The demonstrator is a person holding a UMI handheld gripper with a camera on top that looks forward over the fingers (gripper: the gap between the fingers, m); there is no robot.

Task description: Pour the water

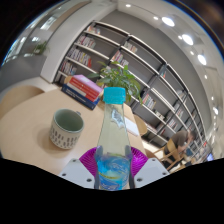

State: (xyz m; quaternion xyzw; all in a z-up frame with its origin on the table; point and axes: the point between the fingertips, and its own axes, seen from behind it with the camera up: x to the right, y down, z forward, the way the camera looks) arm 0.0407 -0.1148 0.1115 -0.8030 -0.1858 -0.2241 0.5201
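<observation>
One clear plastic bottle point(112, 140) with a turquoise cap point(115, 96) stands between the two fingers of the hand-held gripper point(112, 172), its long axis running straight up from the fingers, cap uppermost and tipped very slightly to one side. The two magenta pads point(89, 158) sit close against either side of the bottle's lower body, where a blue printed label wraps it; the fingers appear closed on the bottle, holding it upright above the pale round table point(25, 125). One mug point(66, 129), pale green with a speckled pattern and its open mouth facing up, stands on that table just to the side of the bottle and slightly beyond the fingers, apart from both. Farther back on the same table lies one small stack of books point(83, 89), a red cover among them, and one leafy green plant point(118, 76) rises behind the bottle's cap. Beyond the table, long rows of library bookshelves point(150, 70) run across the room, several tiers high, under a ceiling dotted with round lights. The bottle hides the gap between the fingers, so exact contact at the pads is hard to confirm.
</observation>
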